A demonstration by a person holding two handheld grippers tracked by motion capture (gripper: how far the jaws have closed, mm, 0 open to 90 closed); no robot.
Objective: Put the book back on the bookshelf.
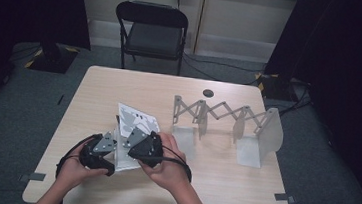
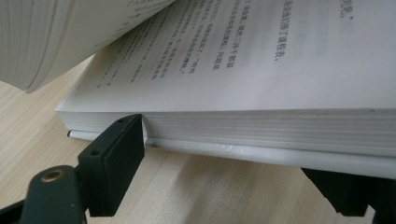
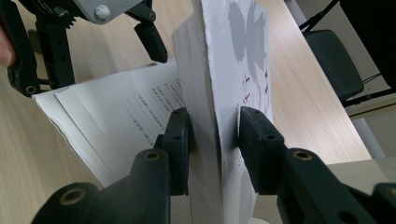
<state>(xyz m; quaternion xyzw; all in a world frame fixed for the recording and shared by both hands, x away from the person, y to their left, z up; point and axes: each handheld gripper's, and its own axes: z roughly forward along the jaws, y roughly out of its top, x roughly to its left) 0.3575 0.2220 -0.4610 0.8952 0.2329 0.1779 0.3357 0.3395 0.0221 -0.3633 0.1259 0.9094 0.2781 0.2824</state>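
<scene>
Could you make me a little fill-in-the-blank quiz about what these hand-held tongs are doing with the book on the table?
1. The right tongs are clamped on the lifted front half of the ____.
2. The left tongs sit at the edge of the pages lying flat on the ____.
3. Behind the table stands an empty black ____.
4. The folding rack stands to the ____ of the book in the high view.

Missing words: book; table; chair; right

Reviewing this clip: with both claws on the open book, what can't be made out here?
- Thick white paperback book, high view: the two claws and hands cover its near part.
- Left claw, left gripper view: the far jaw is cut off by the bottom edge; whether it presses the page block is unclear.
- Right claw, right gripper view: shut on the raised cover and pages; cover print is blurred.
</scene>
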